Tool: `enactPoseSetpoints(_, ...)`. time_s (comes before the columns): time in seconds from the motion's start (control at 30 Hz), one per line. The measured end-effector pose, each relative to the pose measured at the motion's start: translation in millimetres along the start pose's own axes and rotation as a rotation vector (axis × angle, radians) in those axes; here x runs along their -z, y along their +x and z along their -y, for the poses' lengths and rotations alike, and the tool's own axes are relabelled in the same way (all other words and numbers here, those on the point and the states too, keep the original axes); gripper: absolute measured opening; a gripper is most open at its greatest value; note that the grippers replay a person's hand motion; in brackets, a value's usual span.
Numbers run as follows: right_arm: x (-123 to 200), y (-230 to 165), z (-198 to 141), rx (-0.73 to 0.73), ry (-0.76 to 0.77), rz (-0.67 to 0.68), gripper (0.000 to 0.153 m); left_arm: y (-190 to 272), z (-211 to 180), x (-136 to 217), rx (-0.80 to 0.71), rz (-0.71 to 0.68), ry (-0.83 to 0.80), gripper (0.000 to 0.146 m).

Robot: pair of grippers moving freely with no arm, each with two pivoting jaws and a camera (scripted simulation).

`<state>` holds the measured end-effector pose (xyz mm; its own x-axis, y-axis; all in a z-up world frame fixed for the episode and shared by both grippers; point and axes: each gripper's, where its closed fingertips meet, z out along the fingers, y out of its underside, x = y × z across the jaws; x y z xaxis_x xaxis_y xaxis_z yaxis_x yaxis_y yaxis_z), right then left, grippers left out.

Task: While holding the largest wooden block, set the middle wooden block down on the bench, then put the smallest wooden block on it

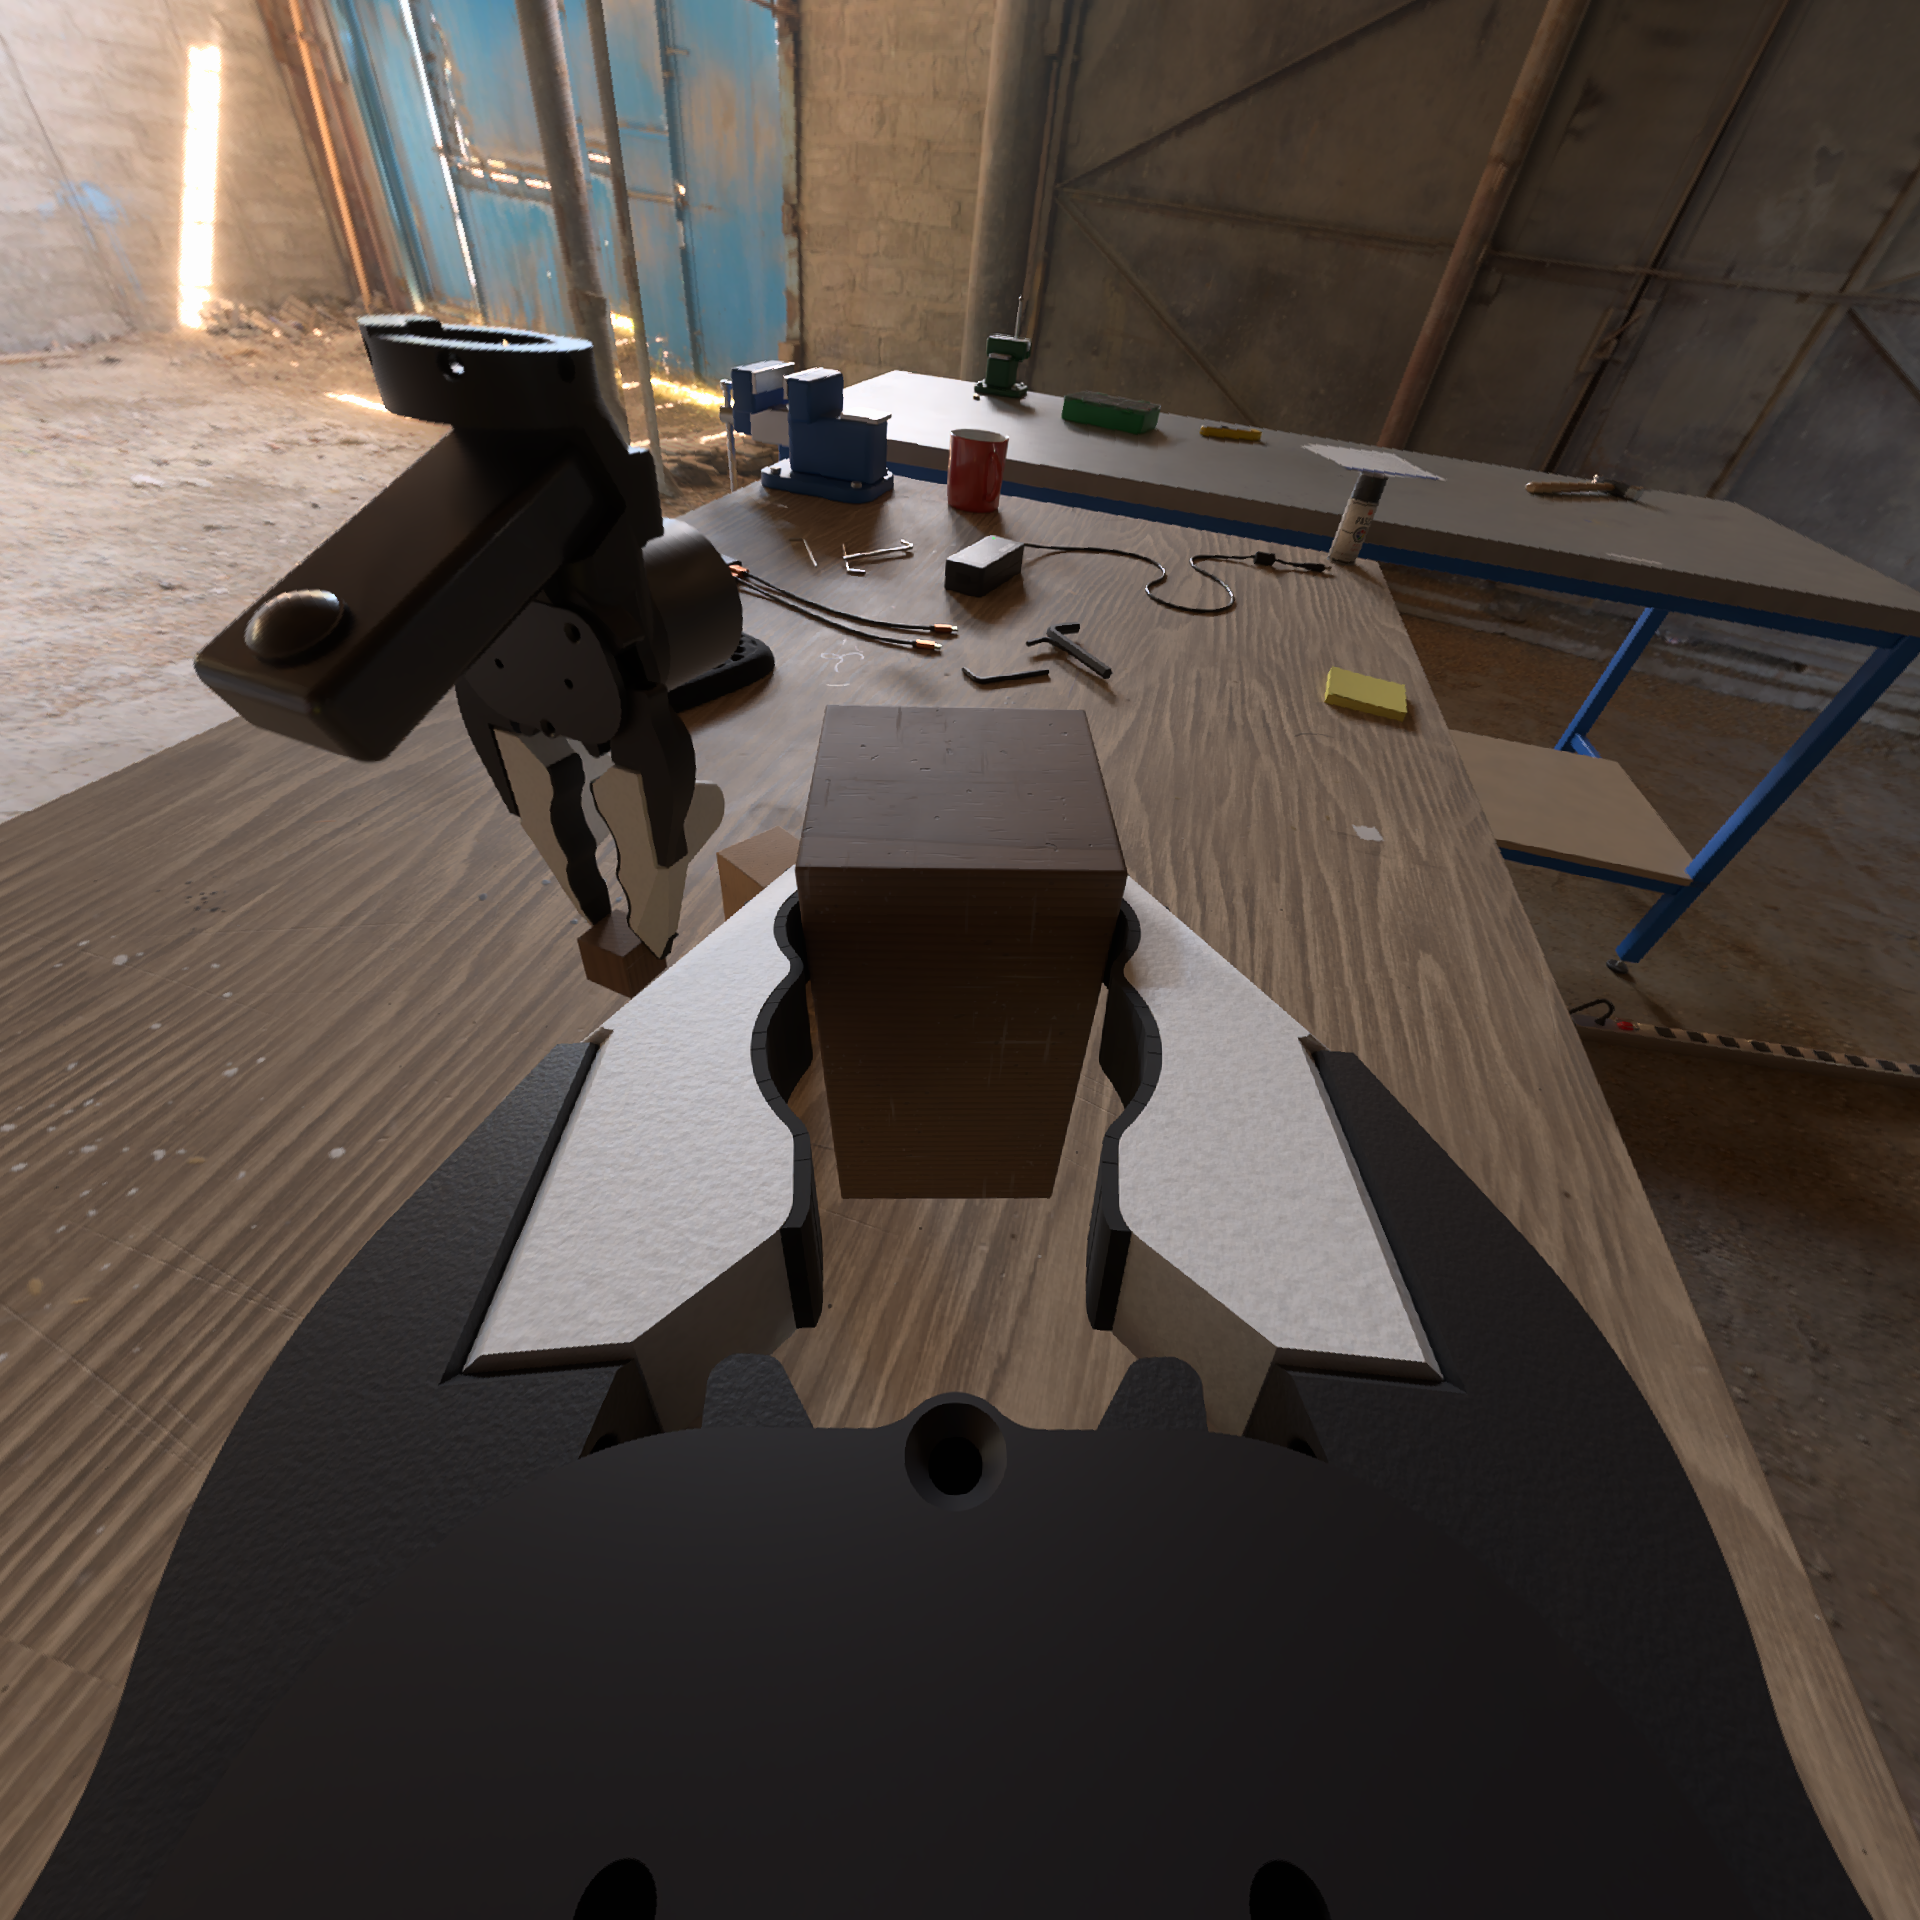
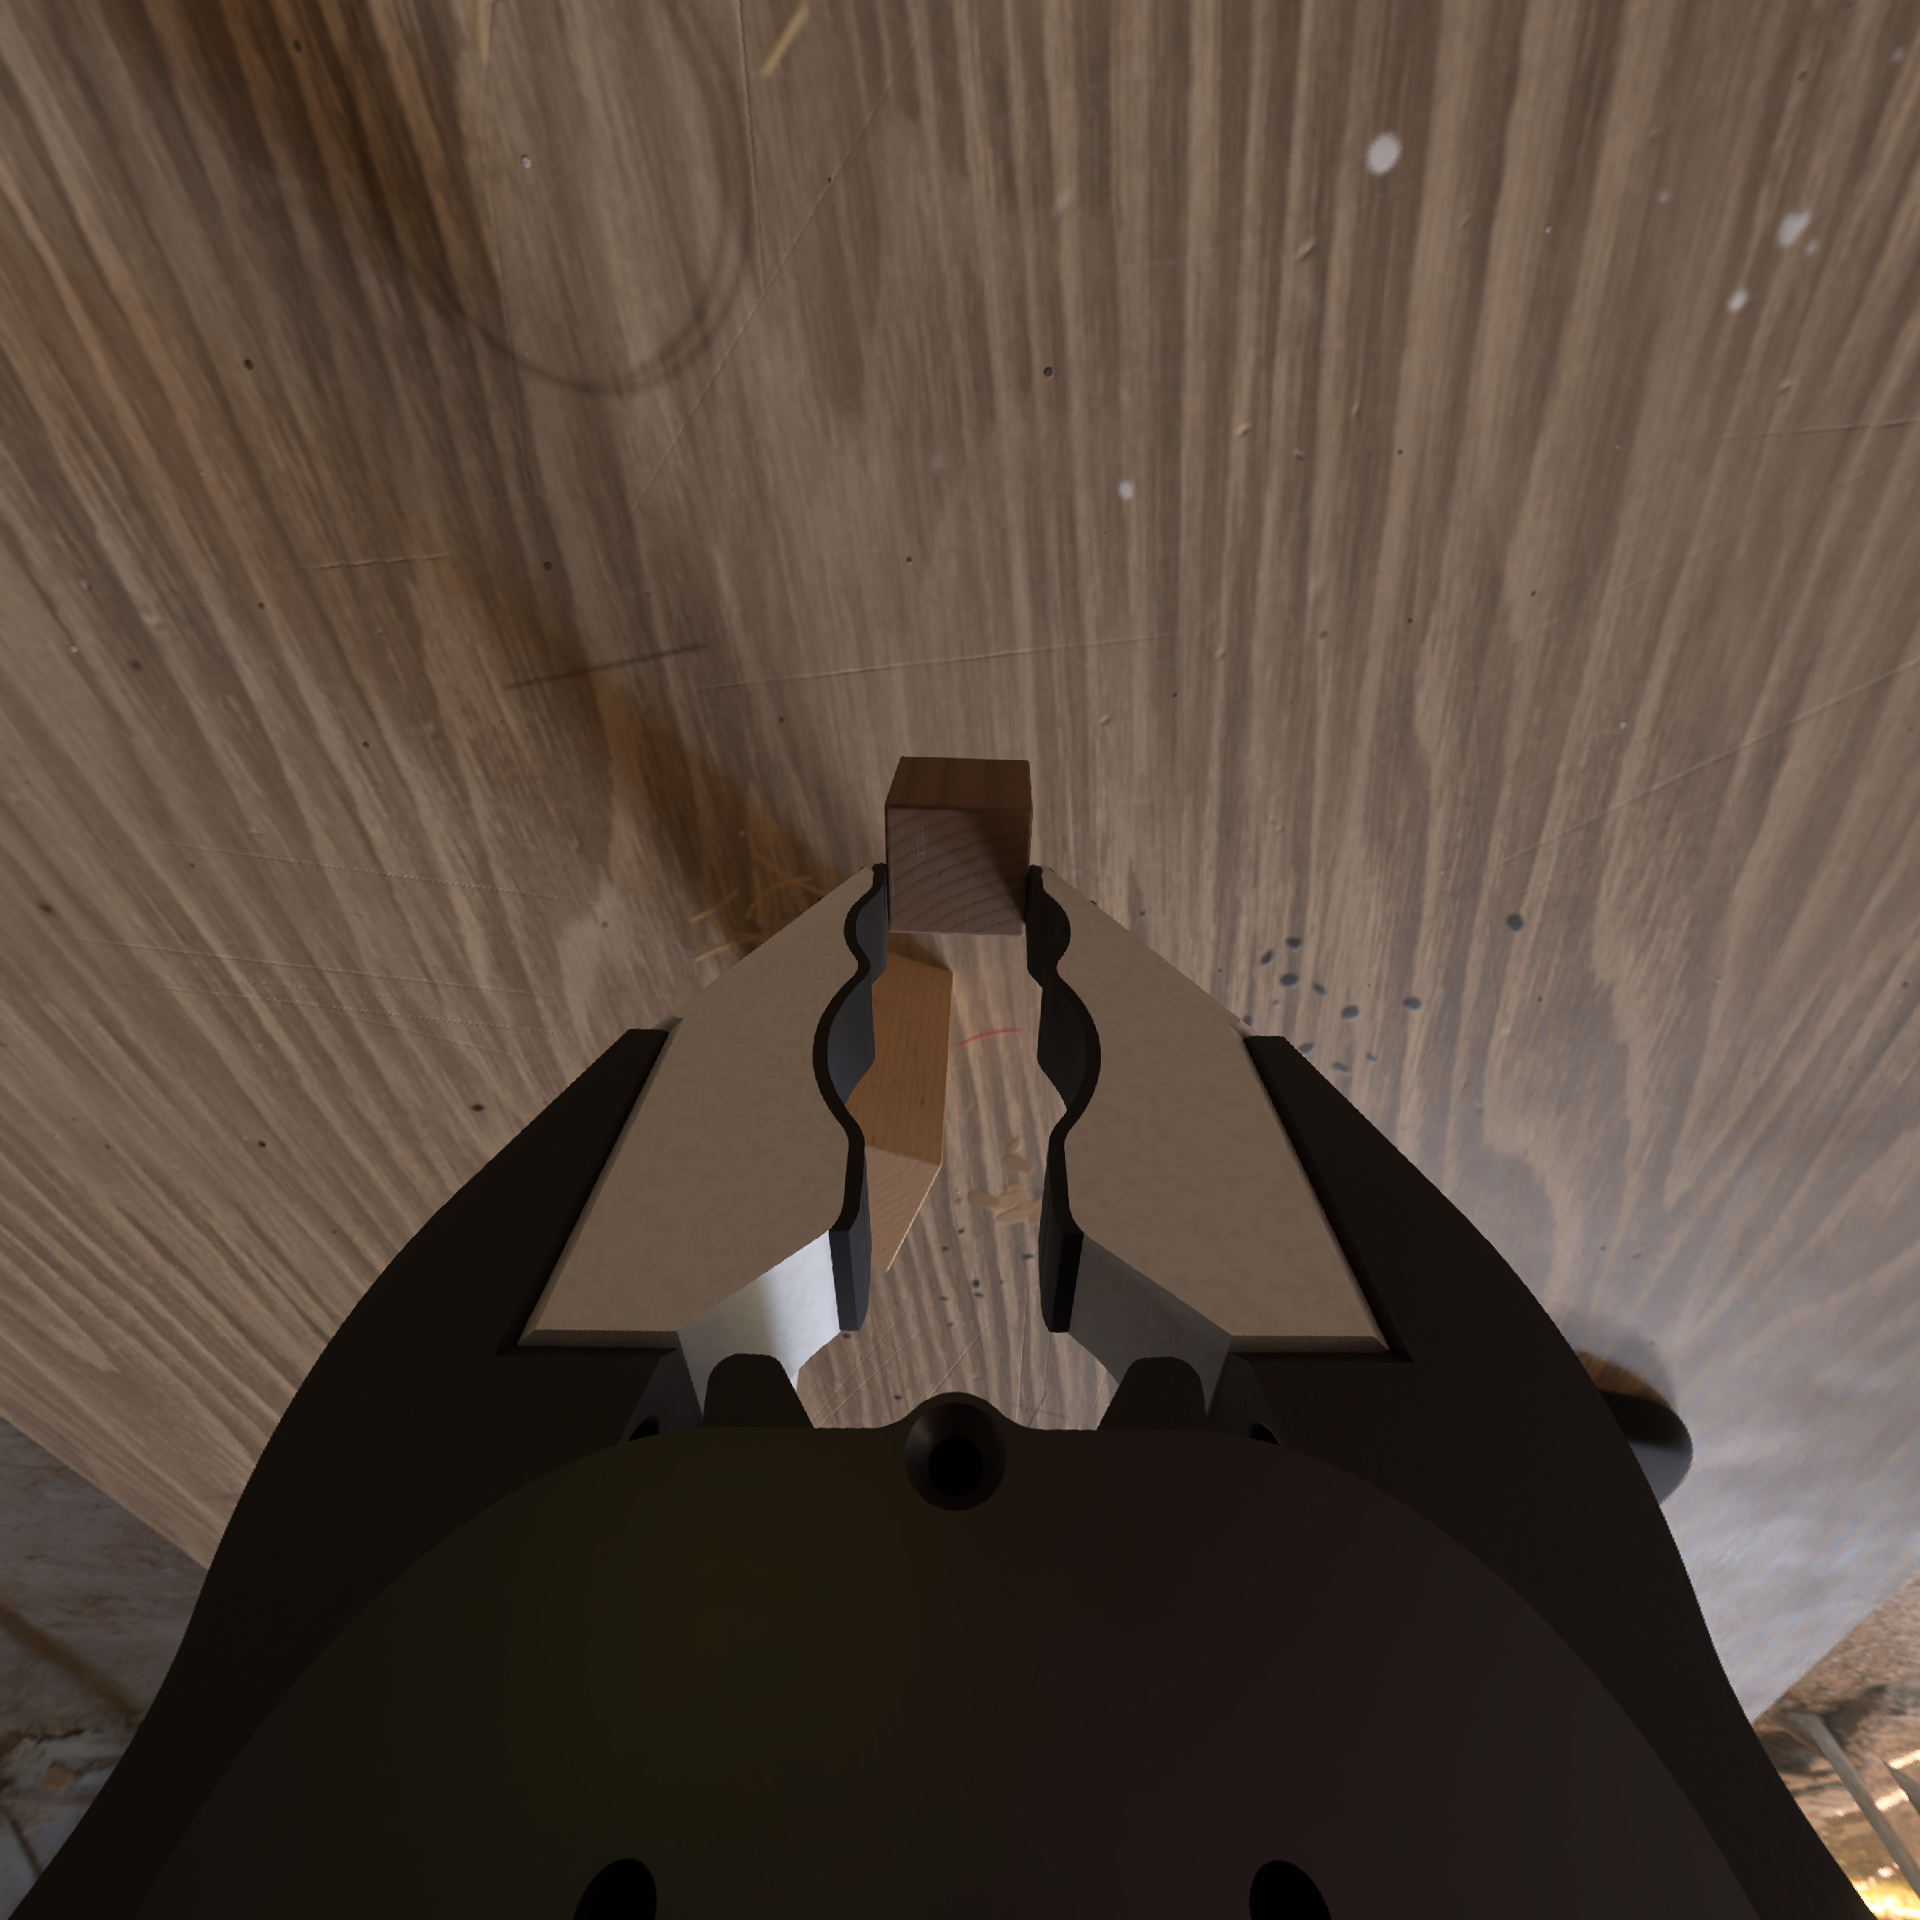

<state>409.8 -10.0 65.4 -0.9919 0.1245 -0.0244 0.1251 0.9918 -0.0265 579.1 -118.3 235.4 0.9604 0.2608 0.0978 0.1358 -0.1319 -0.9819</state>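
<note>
left gripper: jaws clamped on the large dark block, held above the bench.
right gripper: fingertips pinch the small block.
pale block: on the bench, below and between the right jaws.

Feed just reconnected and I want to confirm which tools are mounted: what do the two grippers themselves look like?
Both match. The left gripper has a matte black rounded body with a round hole at the centre front, and two wedge-shaped white fingers lined with wavy black pads. The right gripper, seen from outside, adds a boxy black housing with a dome-shaped knob and a ring-shaped mount on top. No cables or markings show.
</note>
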Motion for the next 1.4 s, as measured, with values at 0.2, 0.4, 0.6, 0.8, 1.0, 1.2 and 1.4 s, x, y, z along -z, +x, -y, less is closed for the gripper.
enactPoseSetpoints(0.2,26.4,-7.1,-10.1,-0.022,0.006,-0.015,0.026,3.9,0.8,-3.0,-0.008,-0.008,0.0,0.054)
enactPoseSetpoints(0.4,47.8,-19.0,-33.9,-0.069,0.003,-0.031,0.026,5.9,-3.9,-11.7,-0.001,-0.026,-0.011,0.054)
enactPoseSetpoints(0.6,54.3,-26.4,-63.5,-0.133,-0.024,-0.041,0.026,9.2,-8.6,-21.8,0.005,-0.046,-0.024,0.054)
enactPoseSetpoints(0.8,55.8,-28.9,-78.1,-0.193,-0.047,-0.035,0.026,12.7,-9.4,-26.6,0.0,-0.055,-0.029,0.054)
enactPoseSetpoints(1.0,51.3,-29.6,-81.3,-0.284,-0.051,-0.033,0.026,13.9,-7.7,-25.8,-0.007,-0.054,-0.024,0.054)
enactPoseSetpoints(1.2,44.8,-31.2,-82.5,-0.34,-0.047,-0.028,0.026,15.2,-7.1,-25.1,-0.01,-0.058,-0.023,0.054)
enactPoseSetpoints(1.4,42.8,-32.5,-79.1,-0.355,-0.033,-0.025,0.026,16.2,-6.0,-24.2,-0.014,-0.058,-0.021,0.054)
